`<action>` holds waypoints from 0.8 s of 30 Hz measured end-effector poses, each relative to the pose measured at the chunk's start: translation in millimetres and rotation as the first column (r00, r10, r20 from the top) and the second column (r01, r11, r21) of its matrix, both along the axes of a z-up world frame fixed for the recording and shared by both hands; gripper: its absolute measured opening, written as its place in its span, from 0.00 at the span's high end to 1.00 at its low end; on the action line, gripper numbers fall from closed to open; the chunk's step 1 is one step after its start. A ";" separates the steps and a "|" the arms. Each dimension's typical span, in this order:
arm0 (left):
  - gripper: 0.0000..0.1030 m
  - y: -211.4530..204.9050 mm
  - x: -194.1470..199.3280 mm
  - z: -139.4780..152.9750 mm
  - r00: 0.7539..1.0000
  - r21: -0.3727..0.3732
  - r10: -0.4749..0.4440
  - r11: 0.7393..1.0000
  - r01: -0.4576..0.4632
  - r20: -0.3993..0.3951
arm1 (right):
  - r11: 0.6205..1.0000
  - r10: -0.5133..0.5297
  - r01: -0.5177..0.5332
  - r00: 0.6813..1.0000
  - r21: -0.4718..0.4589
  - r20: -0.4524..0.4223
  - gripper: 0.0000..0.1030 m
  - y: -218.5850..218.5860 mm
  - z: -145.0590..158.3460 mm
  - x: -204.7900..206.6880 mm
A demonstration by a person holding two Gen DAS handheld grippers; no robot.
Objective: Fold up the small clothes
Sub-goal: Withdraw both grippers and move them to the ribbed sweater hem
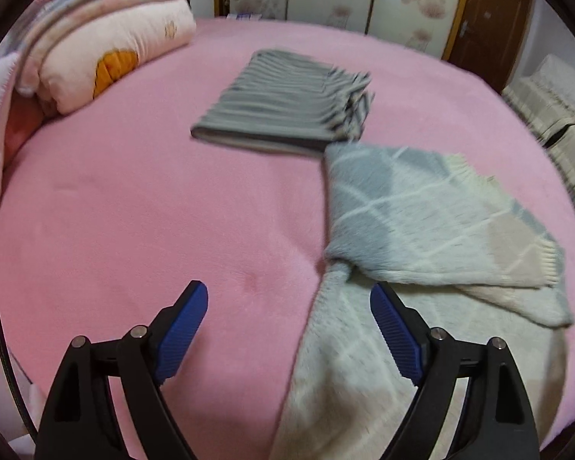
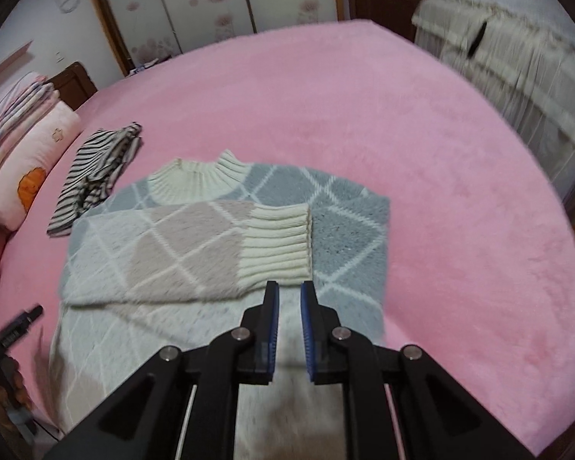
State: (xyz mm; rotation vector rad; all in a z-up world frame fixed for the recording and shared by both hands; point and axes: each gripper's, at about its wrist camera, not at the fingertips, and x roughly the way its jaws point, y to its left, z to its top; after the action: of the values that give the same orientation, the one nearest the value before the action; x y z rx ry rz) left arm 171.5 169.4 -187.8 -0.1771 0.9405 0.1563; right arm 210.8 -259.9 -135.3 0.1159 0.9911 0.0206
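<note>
1. Two garments lie on your pink bed [image 2: 421, 134]: the diamond-patterned sweater [image 2: 341, 230] in front of you and a folded striped top [image 2: 92, 180] beyond its left shoulder.
2. Your sweater runs lengthwise away from you, collar far; one sleeve [image 2: 188, 253] lies folded across the chest, its cuff just ahead of your right gripper [image 2: 289, 287].
3. Bare bed spreads wide to the right.
4. Right fingers are nearly closed, holding nothing; the left gripper [image 1: 289, 295], fingers spread, hovers at the sweater's left edge.
</note>
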 end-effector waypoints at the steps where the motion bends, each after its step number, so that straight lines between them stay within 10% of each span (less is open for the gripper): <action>1: 0.15 -0.5 -8.4 11.2 1.000 -0.002 -0.009 1.000 0.009 0.018 | 1.000 0.009 -0.009 1.000 -0.009 0.016 0.89 2.4 8.7 -10.8; 8: 0.09 -9.4 -70.9 97.1 0.979 0.012 -0.061 0.998 0.060 0.195 | 0.999 0.038 -0.032 0.981 -0.038 0.189 0.55 16.6 74.6 -87.7; 13: 0.06 -15.9 -119.8 134.4 0.949 -0.014 -0.074 0.997 0.082 0.307 | 0.998 0.062 -0.054 0.956 -0.037 0.288 0.53 25.7 110.0 -138.8; 24: 0.06 -39.7 -193.5 114.5 0.929 -0.044 -0.197 0.974 0.222 0.312 | 0.996 0.087 -0.072 0.927 -0.054 0.366 0.50 34.6 112.3 -232.3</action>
State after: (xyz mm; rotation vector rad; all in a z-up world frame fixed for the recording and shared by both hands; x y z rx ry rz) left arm -21.9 129.7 -73.3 -0.1662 0.6499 -0.1052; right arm -21.5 -225.3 -23.0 0.0322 0.6187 0.0939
